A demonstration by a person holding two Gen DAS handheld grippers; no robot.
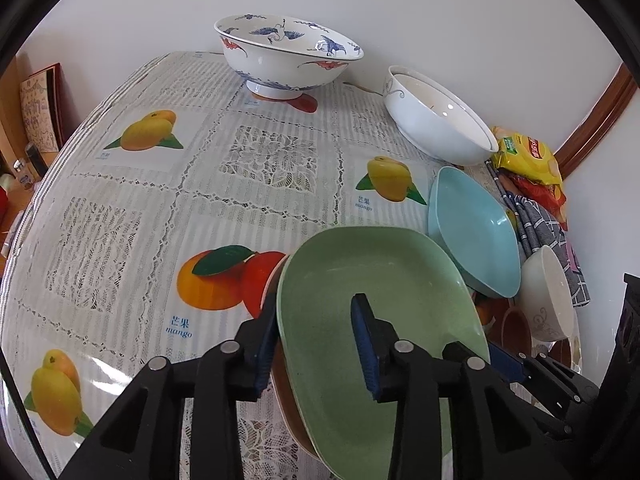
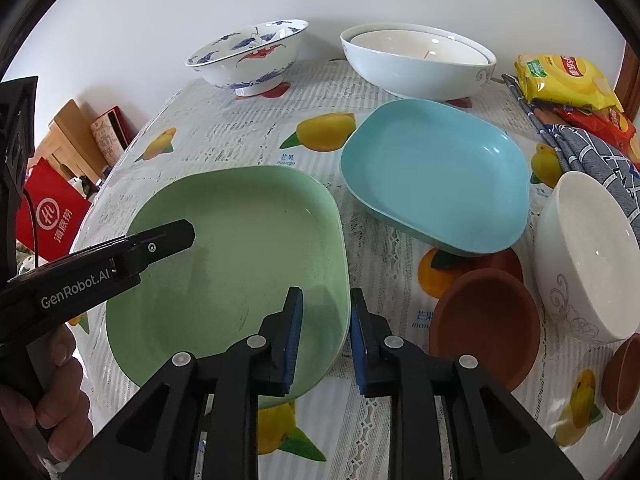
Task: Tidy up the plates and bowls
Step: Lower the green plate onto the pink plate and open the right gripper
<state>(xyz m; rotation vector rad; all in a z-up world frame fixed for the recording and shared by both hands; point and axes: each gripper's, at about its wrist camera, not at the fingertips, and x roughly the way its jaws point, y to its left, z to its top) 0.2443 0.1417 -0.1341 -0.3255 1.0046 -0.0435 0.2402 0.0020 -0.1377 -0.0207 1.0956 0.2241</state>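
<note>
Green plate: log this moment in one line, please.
green plate flat on table | left gripper jaws straddle its rim, open | right gripper same at opposite rim | blue plate beside

Your left gripper point(image 1: 320, 344) and right gripper point(image 2: 324, 344) share one build: black plastic arms with triangular cut-outs, round silver pivot pins, and ribbed blue pads point(image 2: 294, 336) lining the fingers. At nine o'clock in the right wrist view, white "GenRobot.AI" lettering marks the left gripper's black side, with one small screw. Your hand point(image 2: 56, 396) is bare.
</note>
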